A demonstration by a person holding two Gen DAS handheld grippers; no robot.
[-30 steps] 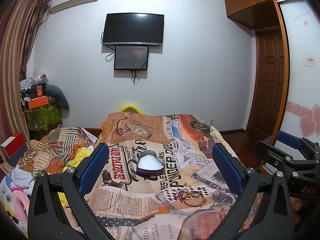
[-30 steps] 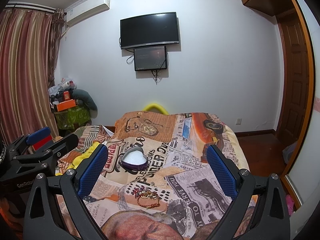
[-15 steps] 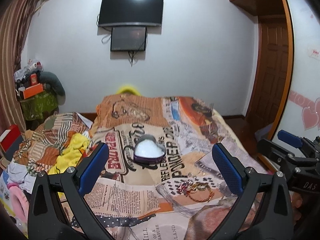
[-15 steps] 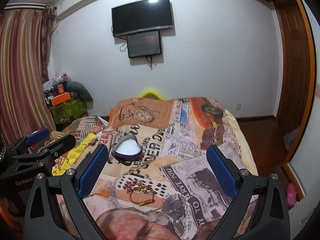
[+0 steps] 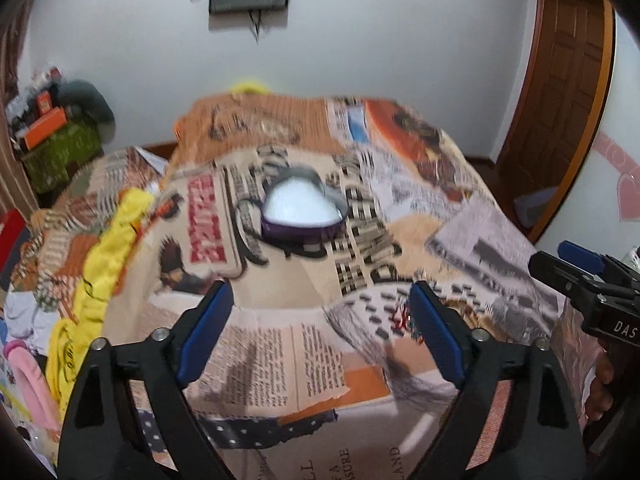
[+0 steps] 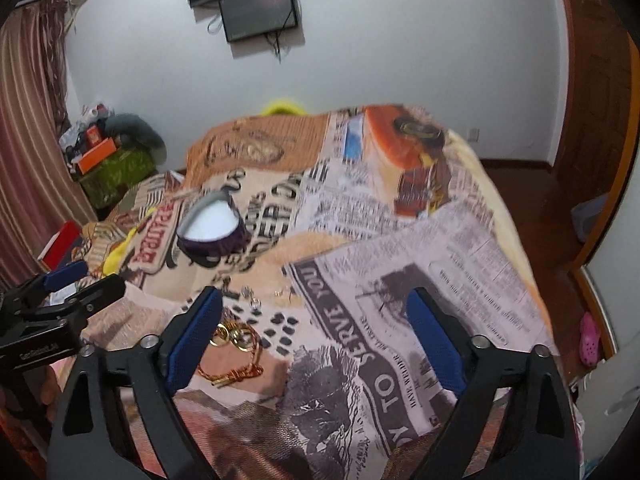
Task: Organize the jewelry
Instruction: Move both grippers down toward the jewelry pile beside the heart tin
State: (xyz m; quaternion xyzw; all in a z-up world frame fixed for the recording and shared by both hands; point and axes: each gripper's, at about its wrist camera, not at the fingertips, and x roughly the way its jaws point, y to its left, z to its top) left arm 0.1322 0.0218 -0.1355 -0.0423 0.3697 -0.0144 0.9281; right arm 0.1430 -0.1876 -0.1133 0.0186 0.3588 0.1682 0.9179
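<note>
light: even, soft | blur: motion smear, left view worst | edges: fisheye bend, dark corners

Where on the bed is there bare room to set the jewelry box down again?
Free patches: the bedspread right of the heart-shaped box, out to the bed's edge, and the strip between the box and the gold jewelry. Crowded: the left side, piled with yellow cloth and clothes, and the spot around the jewelry.

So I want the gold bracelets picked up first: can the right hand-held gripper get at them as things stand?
Probably yes. The gold bracelets lie uncovered on the bedspread, just beside the left finger of the right hand-held gripper, whose jaws are open and empty. Nothing lies over them.
</note>
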